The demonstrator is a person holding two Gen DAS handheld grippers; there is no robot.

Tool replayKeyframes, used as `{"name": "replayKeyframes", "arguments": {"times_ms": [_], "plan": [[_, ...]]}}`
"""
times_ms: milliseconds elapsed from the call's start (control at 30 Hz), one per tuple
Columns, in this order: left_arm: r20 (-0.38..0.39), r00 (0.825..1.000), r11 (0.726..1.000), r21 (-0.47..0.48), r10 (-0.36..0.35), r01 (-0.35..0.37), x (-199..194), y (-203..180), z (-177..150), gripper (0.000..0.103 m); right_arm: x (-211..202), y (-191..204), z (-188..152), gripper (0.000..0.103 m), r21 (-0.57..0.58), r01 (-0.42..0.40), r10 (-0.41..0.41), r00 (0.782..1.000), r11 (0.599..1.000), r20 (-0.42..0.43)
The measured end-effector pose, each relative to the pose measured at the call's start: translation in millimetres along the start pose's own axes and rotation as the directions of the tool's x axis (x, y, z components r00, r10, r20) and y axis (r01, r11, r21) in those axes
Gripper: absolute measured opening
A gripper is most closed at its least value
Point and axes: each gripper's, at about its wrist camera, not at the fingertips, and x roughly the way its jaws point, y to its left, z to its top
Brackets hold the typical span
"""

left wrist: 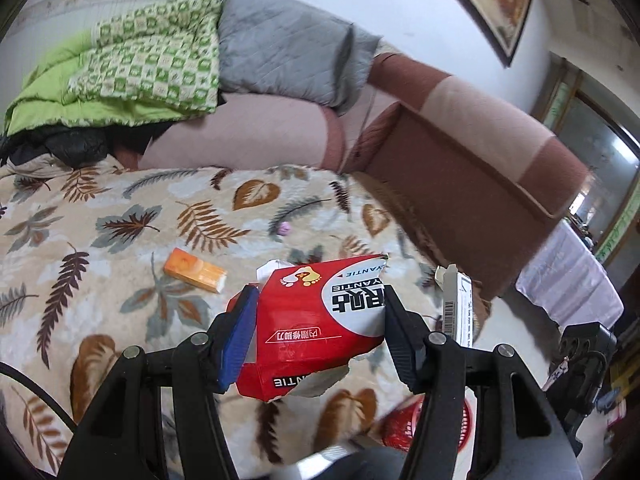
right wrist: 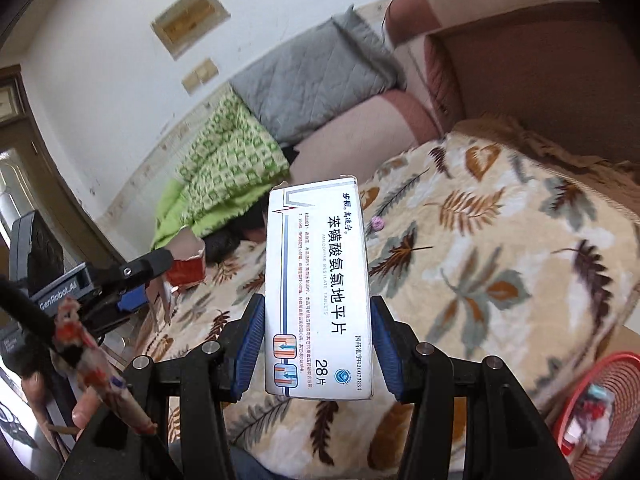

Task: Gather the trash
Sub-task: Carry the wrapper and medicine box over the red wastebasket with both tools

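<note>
A: What is held by the left claw (left wrist: 320, 320)?

B: A torn red carton (left wrist: 316, 320) is clamped between its two fingers, one blue pad pressed to each side. The carton is carried above the near edge of the leaf-patterned blanket (left wrist: 120, 216) spread over the sofa (left wrist: 480, 152).

A: And the right claw (right wrist: 318, 340)?

B: It is closed on a white medicine box (right wrist: 318, 280), which is held upright, lengthwise along the fingers, over the same blanket's near edge. In the left view the box's barcoded side is seen just to the right of the red carton.

A: What is left lying on the blanket?

B: An orange box (left wrist: 195, 271) is seen flat near the middle, and a small pink object (left wrist: 283, 229) lies further back toward the cushions; what it is cannot be told.

A: Is a bin seen?

B: A red mesh basket (right wrist: 600, 400) is seen on the floor by the near right corner of the sofa, with some scraps inside. A green checked quilt (left wrist: 152, 60) and a grey cushion (left wrist: 288, 52) are piled at the back of the sofa.
</note>
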Motion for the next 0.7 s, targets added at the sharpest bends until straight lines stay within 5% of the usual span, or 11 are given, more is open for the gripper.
{"name": "replayKeyframes", "arguments": {"times_ms": [367, 700], "plan": [[0.06, 0.998, 0.995, 0.098, -0.026, 0.02, -51, -79, -40, 0.059, -100, -15, -23, 0.056, 0.025, 0.029, -0.032, 0.993, 0.999, 0.113], [0.07, 0.996, 0.985, 0.164, -0.058, 0.046, -59, -123, -63, 0.059, -146, -33, -35, 0.056, 0.031, 0.07, -0.074, 0.984, 0.997, 0.162]]}}
